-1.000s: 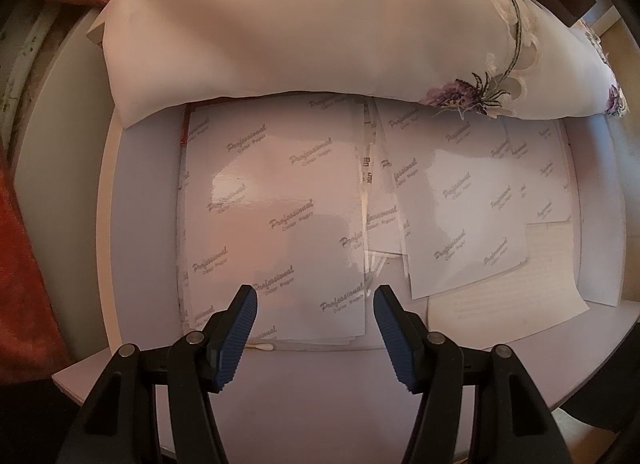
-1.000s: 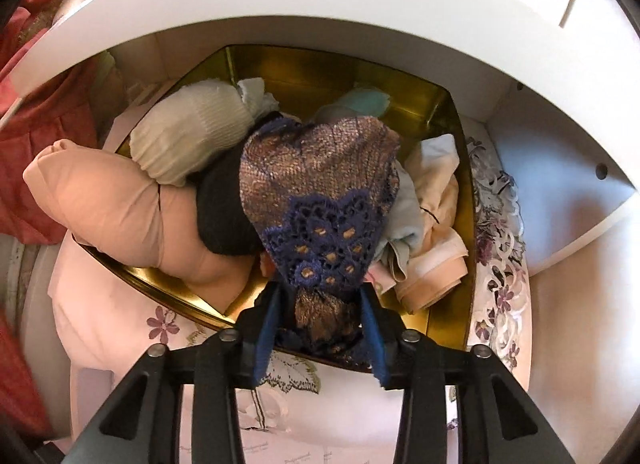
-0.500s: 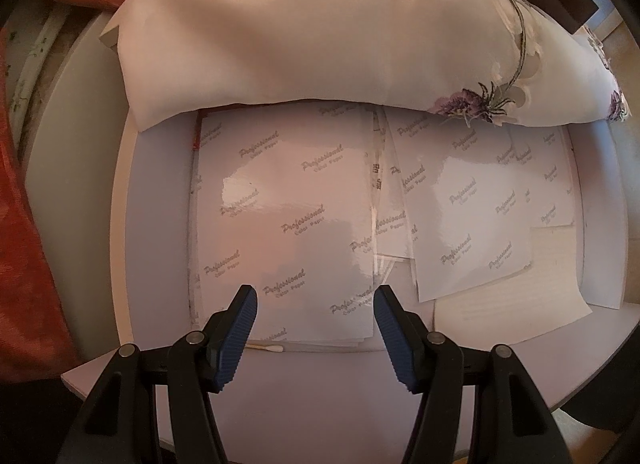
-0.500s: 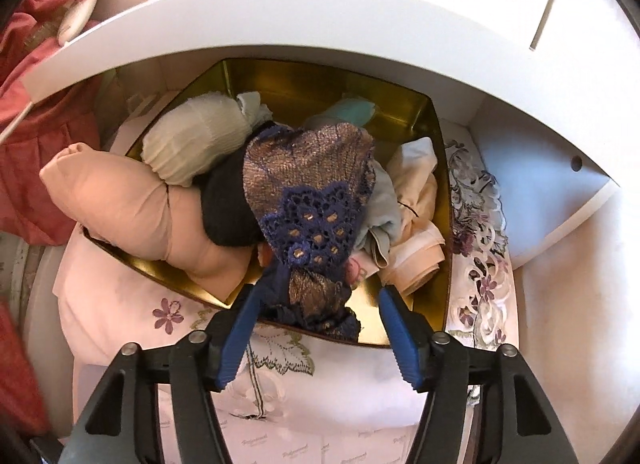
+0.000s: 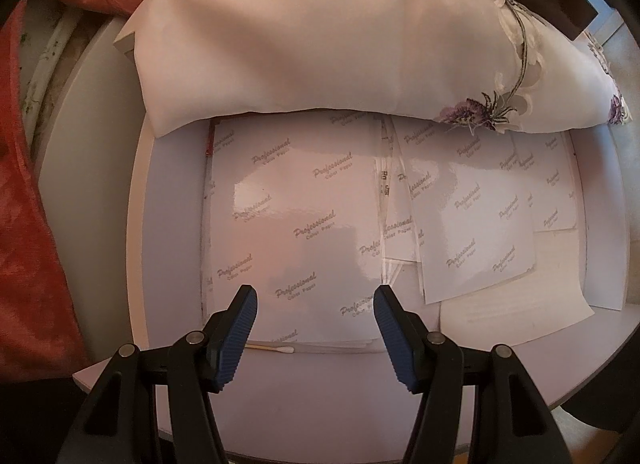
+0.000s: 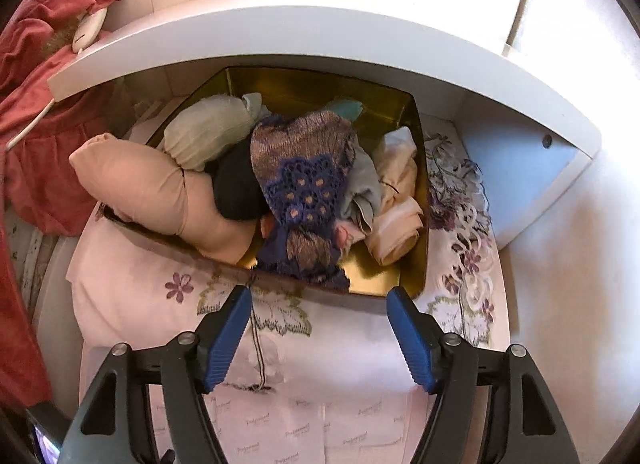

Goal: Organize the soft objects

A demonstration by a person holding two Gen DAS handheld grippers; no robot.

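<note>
In the right wrist view a gold box (image 6: 414,276) on a white shelf holds several soft garments. A blue and bronze lace piece (image 6: 304,180) lies on top, draped over the box's near rim. A peach padded piece (image 6: 136,188) hangs over the left rim, with a pale green roll (image 6: 208,134) behind it. My right gripper (image 6: 318,298) is just in front of the box, its jaws opening with nothing between them; a thread trails by the left finger. My left gripper (image 5: 314,298) stands open above glossy paper sheets (image 5: 296,208), holding nothing.
A white embroidered cloth (image 5: 320,36) lies under the box and behind the paper. Red fabric (image 6: 36,104) is heaped at the left. A cotton swab (image 5: 272,349) lies near the left gripper. An upper white shelf (image 6: 320,36) overhangs the box.
The right gripper let go of the lace piece, opened and drew back from the box; the lace now rests in the box. The left gripper stayed open over the paper.
</note>
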